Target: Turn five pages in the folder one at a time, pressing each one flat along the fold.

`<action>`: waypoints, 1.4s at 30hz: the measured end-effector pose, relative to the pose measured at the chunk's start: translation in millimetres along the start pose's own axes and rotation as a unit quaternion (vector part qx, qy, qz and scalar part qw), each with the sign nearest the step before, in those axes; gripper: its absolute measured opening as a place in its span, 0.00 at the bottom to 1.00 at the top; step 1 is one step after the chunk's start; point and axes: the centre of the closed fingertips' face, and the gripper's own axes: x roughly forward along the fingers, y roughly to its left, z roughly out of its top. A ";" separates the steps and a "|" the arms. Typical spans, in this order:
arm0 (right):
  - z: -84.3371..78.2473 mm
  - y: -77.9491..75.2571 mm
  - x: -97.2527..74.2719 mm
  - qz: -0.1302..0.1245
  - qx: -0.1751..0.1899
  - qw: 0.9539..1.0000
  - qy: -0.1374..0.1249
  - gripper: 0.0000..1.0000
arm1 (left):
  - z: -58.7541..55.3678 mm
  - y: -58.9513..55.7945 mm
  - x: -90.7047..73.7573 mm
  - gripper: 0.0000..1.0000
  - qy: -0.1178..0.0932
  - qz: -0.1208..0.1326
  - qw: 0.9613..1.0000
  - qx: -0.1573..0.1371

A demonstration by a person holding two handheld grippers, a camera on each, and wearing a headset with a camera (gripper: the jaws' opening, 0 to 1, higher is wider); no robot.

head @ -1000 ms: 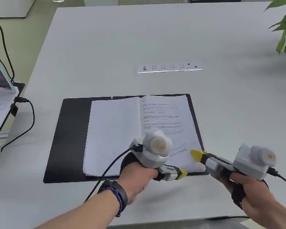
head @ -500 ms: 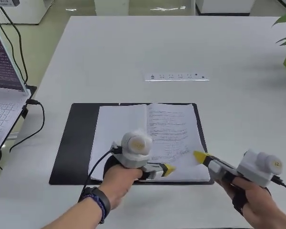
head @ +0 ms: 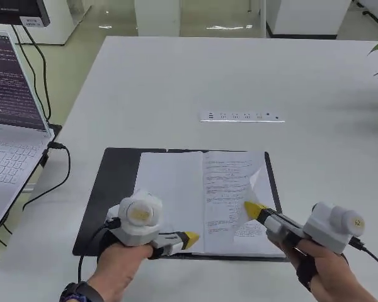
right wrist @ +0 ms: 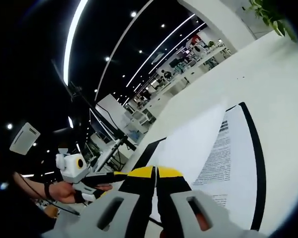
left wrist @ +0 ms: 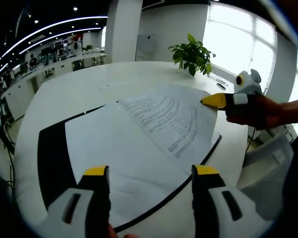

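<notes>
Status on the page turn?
Right gripper shut on right page edge, corner lifted. Left gripper open, low over left page near edge, possibly in the turn's path. Folder open flat.

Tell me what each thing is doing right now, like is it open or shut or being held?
folder: open, lying flat on the table.
right-hand page: outer edge lifted and pinched.
right hand-held gripper: shut on that page's edge.
left hand-held gripper: open, holding nothing, near the folder's bottom edge.
laptop: lid open, screen lit.
</notes>
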 end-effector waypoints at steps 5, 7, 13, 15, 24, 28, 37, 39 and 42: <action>-3.5 24.9 16.7 0.027 -0.007 1.000 0.009 0.00 | -6.6 16.2 -19.3 0.66 -0.007 0.019 1.000 -0.011; -5.0 31.9 21.9 0.033 -0.011 0.999 0.012 0.00 | -10.3 23.4 -25.9 0.67 -0.009 0.028 0.999 -0.014; -15.0 53.8 38.5 0.061 -0.020 0.997 0.031 0.00 | -16.2 45.9 -49.5 0.67 -0.021 0.053 0.998 -0.024; -19.1 59.2 43.4 0.067 -0.021 0.997 0.037 0.00 | -17.1 51.4 -55.8 0.67 -0.023 0.058 0.998 -0.025; -45.0 79.5 64.8 0.091 -0.015 0.993 0.071 0.00 | -12.4 61.0 -71.5 0.67 -0.044 0.068 0.996 -0.036; -55.7 89.3 74.8 0.101 -0.016 0.991 0.085 0.00 | -12.3 60.7 -74.2 0.68 -0.049 0.067 0.996 -0.037; -81.1 98.0 96.6 0.110 0.001 0.988 0.110 0.00 | -16.1 63.5 -85.7 0.68 -0.055 0.061 0.996 -0.041; -86.3 98.7 103.0 0.111 0.006 0.987 0.116 0.00 | -18.8 64.9 -88.3 0.68 -0.054 0.060 0.996 -0.042; -96.2 97.4 111.9 0.108 0.019 0.986 0.126 0.00 | -22.3 66.7 -91.6 0.69 -0.051 0.058 0.996 -0.044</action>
